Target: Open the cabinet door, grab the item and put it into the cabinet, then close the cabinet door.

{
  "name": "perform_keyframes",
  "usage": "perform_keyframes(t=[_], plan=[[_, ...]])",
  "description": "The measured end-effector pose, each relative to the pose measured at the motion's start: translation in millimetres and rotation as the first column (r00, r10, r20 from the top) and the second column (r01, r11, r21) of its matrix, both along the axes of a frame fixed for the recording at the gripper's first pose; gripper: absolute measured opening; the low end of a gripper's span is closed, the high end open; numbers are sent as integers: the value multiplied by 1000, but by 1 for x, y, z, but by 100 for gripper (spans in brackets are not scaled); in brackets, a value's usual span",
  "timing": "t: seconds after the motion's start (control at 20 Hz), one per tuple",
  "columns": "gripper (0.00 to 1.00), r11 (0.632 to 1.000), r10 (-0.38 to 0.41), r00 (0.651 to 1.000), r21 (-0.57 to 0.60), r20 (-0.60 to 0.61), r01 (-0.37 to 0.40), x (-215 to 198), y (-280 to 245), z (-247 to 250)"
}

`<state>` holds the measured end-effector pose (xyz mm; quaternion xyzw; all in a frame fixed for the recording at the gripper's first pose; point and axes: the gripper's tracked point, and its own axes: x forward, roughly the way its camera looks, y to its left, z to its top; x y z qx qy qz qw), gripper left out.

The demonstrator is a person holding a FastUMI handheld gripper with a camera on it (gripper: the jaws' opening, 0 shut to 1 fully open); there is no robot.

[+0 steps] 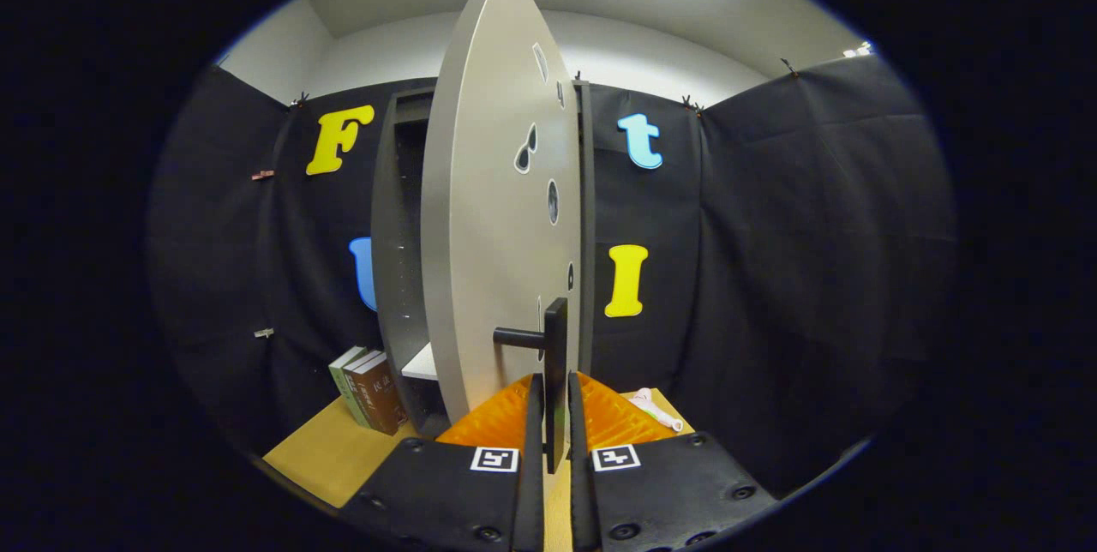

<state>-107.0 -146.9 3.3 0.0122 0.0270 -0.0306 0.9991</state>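
Note:
A tall grey cabinet (394, 261) stands against the booth wall with its grey door (488, 226) swung partly open toward me, edge on. A dark bar handle (555, 363) is fixed low on the door. My gripper (555, 402) is shut on that handle, both fingers pressing its vertical bar from either side. A small white item (658, 411) lies on the wooden table (326, 453) just beyond the right finger. A pale shelf (422, 362) shows inside the cabinet, left of the door.
Some upright books (370, 391) lean beside the cabinet's left foot. Black cloth walls close in on both sides and behind. A strip of bare wooden table lies ahead of the left finger.

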Motion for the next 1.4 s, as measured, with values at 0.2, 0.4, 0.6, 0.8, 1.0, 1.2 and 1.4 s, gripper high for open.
perform_keyframes(t=[0.2,0.4,0.6,0.8,1.0,1.2,1.4], plan=[[11,997,-71,997,10,4,71,-11,-36,-2],[12,990,-142,989,-17,37,143,-30,-63,8],[19,979,-180,977,-80,113,189,-59,-66,29],[81,990,-64,990,-117,127,80,-68,-22,32],[97,996,53,998,-72,33,-50,-61,35,0],[97,989,143,980,-6,-140,-145,-42,86,-71],[98,981,192,928,50,-319,-186,-20,122,-163]])
